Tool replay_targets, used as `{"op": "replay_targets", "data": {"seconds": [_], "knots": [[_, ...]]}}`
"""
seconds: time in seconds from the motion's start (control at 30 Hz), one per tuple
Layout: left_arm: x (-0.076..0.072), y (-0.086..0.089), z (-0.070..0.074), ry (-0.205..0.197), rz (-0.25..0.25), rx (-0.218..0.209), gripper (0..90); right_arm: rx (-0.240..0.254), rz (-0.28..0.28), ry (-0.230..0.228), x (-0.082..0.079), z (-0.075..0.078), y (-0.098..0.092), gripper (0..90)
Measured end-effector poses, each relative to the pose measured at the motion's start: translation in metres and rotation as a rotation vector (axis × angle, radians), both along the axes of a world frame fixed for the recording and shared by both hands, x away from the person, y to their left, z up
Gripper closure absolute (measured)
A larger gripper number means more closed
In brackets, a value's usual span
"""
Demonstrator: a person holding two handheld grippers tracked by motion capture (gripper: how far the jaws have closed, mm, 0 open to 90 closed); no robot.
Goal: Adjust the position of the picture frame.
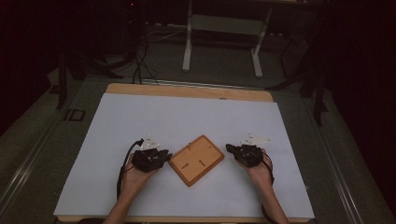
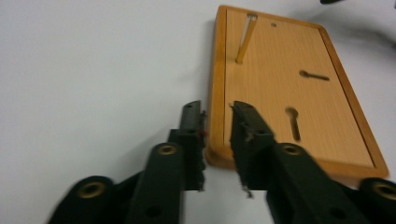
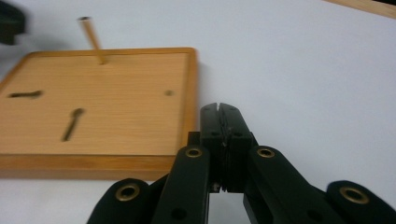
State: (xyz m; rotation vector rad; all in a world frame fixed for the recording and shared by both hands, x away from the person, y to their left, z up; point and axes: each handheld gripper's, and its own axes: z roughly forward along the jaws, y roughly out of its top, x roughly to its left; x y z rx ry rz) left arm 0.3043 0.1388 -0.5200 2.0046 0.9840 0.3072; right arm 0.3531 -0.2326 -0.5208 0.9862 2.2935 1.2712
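A shallow wooden tray point(image 1: 196, 160) lies flat, turned diagonally, on the white worktop point(image 1: 140, 121); a thin peg point(image 2: 245, 39) stands near one corner.

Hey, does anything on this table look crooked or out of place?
The wooden board lies turned at an angle to the table edges, one corner toward the person. The thin peg near one corner leans instead of standing straight. Nothing looks spilled or broken.

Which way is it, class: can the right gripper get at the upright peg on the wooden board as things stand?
Probably yes. The right gripper, jaws shut, sits beside the wooden board; bare board lies before the peg. It must open first.
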Motion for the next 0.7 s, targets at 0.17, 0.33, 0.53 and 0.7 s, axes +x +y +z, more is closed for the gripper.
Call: {"op": "replay_targets", "data": {"seconds": [0.17,0.33,0.53,0.7], "knots": [[-0.011,0.004,-0.003,0.018,0.016,0.039,89.4,0.009,-0.046,0.026,0.007,-0.006,-0.003,89.4],[-0.017,0.002,-0.007,0.042,-0.005,0.089,90.0,-0.003,-0.041,0.056,0.01,-0.013,0.002,89.4],[-0.017,-0.01,-0.014,0.068,-0.059,0.129,90.0,-0.017,-0.015,0.075,0.011,-0.018,0.008,89.4],[-0.015,-0.016,-0.017,0.072,-0.062,0.153,89.9,-0.039,0.021,0.098,0.01,-0.022,0.013,89.9]]}}
